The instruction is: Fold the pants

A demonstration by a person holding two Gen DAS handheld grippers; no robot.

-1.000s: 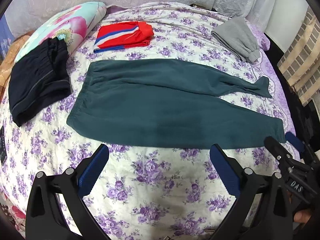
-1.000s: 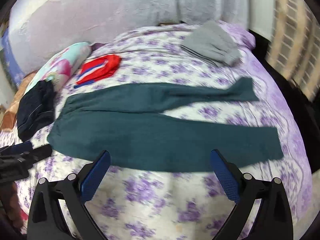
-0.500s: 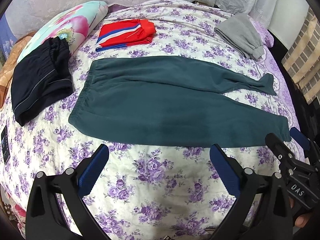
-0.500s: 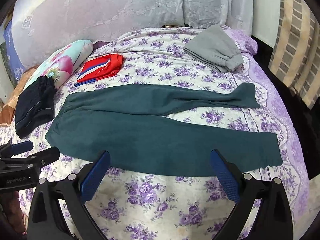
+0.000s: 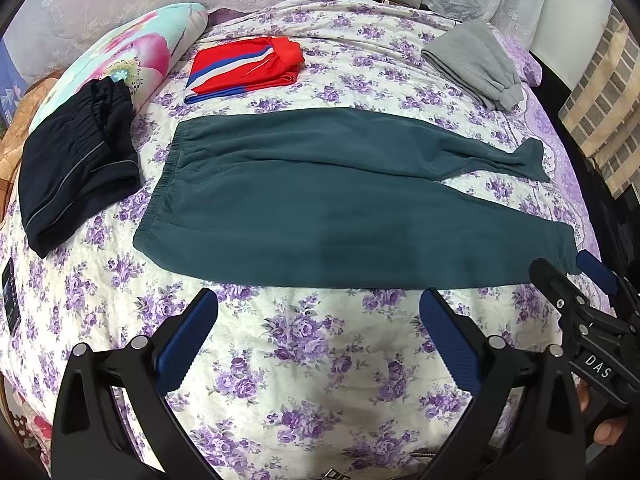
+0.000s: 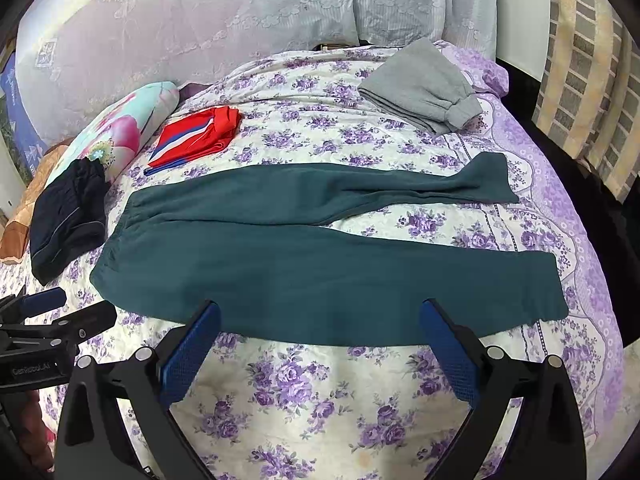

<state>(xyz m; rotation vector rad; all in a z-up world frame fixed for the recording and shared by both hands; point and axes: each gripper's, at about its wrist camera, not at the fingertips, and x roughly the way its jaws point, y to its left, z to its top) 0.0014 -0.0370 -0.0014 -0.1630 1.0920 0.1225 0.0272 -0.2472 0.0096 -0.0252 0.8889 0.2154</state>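
Observation:
Dark green pants [image 5: 320,200] lie flat on the floral bed, waistband at the left, both legs running right and spread apart; they also show in the right wrist view [image 6: 320,264]. My left gripper [image 5: 320,312] is open and empty, hovering just in front of the pants' near edge. My right gripper [image 6: 320,320] is open and empty, its fingertips just over the near leg's front edge. In the left wrist view the right gripper [image 5: 568,276] sits by the near leg's cuff. In the right wrist view the left gripper [image 6: 68,308] sits near the waistband corner.
Folded clothes lie around the pants: black shorts [image 5: 76,164] at the left, a red striped garment [image 5: 244,68] behind, grey pants [image 5: 472,64] at the back right. A flowered pillow [image 5: 132,56] lies at the back left. The bed edge [image 6: 600,280] drops off at the right.
Both grippers have shifted slightly toward the pants' near edge; the views have steadied. The pants and other clothes have not moved. Both grippers stay open.

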